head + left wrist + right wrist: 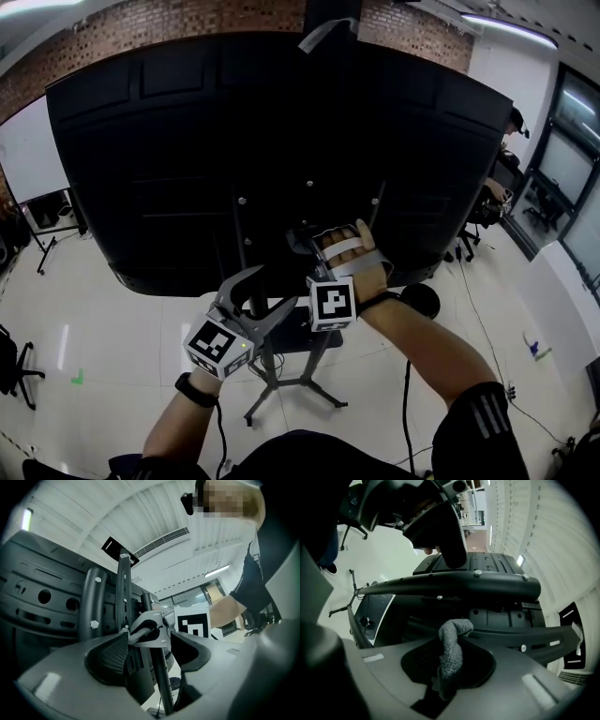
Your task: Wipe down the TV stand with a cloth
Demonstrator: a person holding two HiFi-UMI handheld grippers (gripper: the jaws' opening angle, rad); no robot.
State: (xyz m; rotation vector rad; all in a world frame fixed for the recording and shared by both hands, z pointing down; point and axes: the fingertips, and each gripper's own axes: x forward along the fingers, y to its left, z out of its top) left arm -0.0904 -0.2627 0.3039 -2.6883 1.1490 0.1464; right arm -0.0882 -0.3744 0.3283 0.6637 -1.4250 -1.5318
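Observation:
The black TV [187, 159] shows its back on a stand with a dark pole [265, 349] and splayed legs [314, 386]. My right gripper [303, 244] is up at the mount behind the TV, shut on a grey cloth [452, 651] that sticks up from its jaws just below a curved black mount bar [454, 584]. My left gripper [246, 286] is lower and to the left, open, and the stand pole [161, 681] runs through the gap of its jaws without touching. In the left gripper view the right gripper [149, 632] and its cloth sit against the pole.
A black office chair [14, 361] stands at the far left, a whiteboard [33, 150] behind it. A cable [406, 403] trails over the white floor by a round black base [419, 298]. Desks and a seated person [502, 183] are at the right.

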